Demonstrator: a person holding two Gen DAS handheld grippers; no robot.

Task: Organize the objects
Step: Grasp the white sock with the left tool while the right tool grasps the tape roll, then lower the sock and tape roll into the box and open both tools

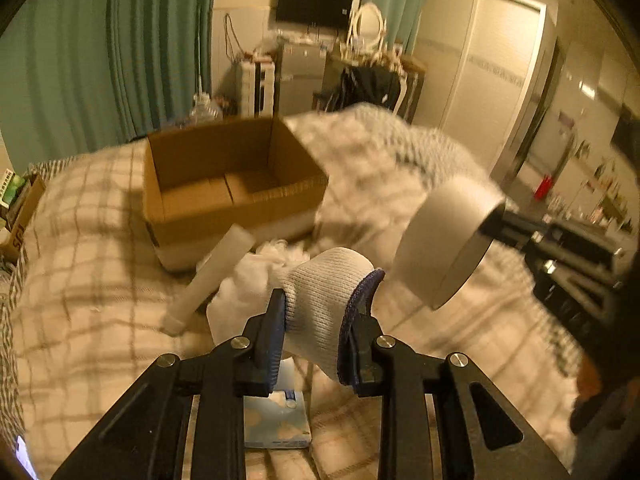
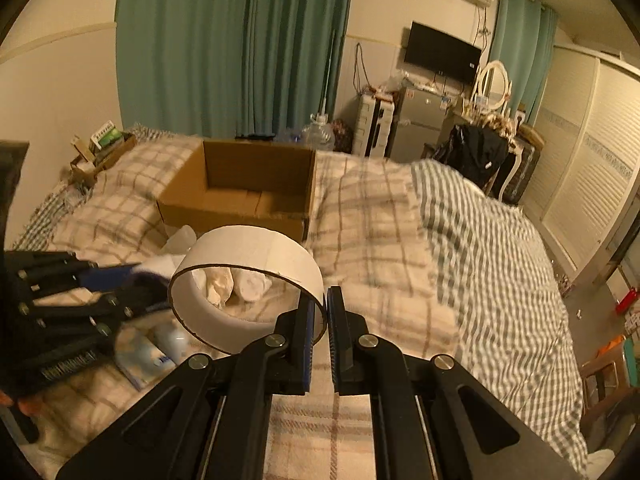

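Left wrist view, left to right. Teal curtains (image 1: 100, 60) are hanging at the upper left; a bed under a plaid blanket (image 1: 80, 260) is filling the lower half. An open cardboard box (image 1: 232, 184) is sitting left of centre on the bed, with a white tube (image 1: 208, 276) lying tilted just below it beside a crumpled white bag (image 1: 256, 276). At lower centre the left gripper (image 1: 320, 328) is holding a white knit sock (image 1: 324, 300), its jaws clamped on the fabric; a pale blue tissue pack (image 1: 276, 424) is lying beneath. To the right, a wide white tape ring (image 1: 444, 248) is hanging above the bed. A wall television (image 1: 314, 2) and a white wardrobe (image 1: 480, 80) are occupying the top and upper right.

Right wrist view, left to right. The left gripper (image 2: 132, 276), blurred, is entering from the left edge; lettering on its body is unreadable. The tissue pack (image 2: 140, 360) is lying at lower left, its print too blurred to read. The cardboard box (image 2: 240, 196) is standing left of centre on the blanket (image 2: 380, 220). The right gripper (image 2: 325, 316) is pinching the tape ring (image 2: 248, 256) by its wall, jaws closed on it. A striped cover (image 2: 500, 260) is draping the bed's right part.
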